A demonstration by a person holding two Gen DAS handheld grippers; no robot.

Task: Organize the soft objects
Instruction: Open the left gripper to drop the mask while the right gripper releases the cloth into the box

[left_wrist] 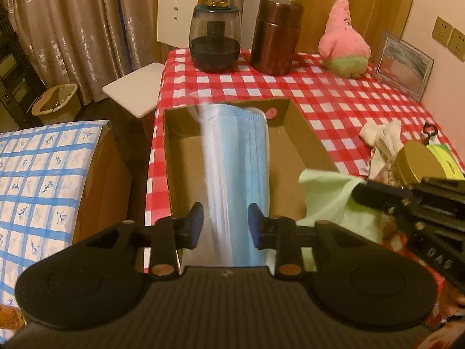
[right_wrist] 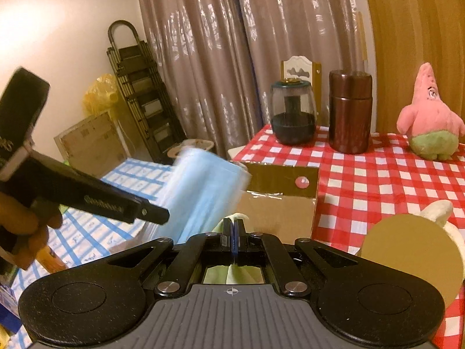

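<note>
Left hand-held gripper (left_wrist: 223, 222): spread, pads clear of blurred blue mask stack (left_wrist: 235, 157) above cardboard box (left_wrist: 308, 142). Right hand-held gripper (right_wrist: 233, 226): pinching green cloth (left_wrist: 328, 192).

Lived-in room of a home, warm lamp light. Table under a red-and-white checked tablecloth (left_wrist: 334, 93); pink star-shaped plush toy (left_wrist: 345, 46) on it, beside a framed picture (left_wrist: 404, 64) leaning at the wall. Dark glass jar (left_wrist: 215, 40) and brown canister (left_wrist: 276, 35) at the far edge. Patterned floor-length curtains (right_wrist: 209, 52) behind. White carved-back chair (left_wrist: 177, 11), small waste bin (left_wrist: 56, 103) on the floor, folding stepladder (right_wrist: 136, 93) against the wall. Brass wall sockets (left_wrist: 450, 36). Second surface nearby with a blue-checked cover (left_wrist: 37, 180).
</note>
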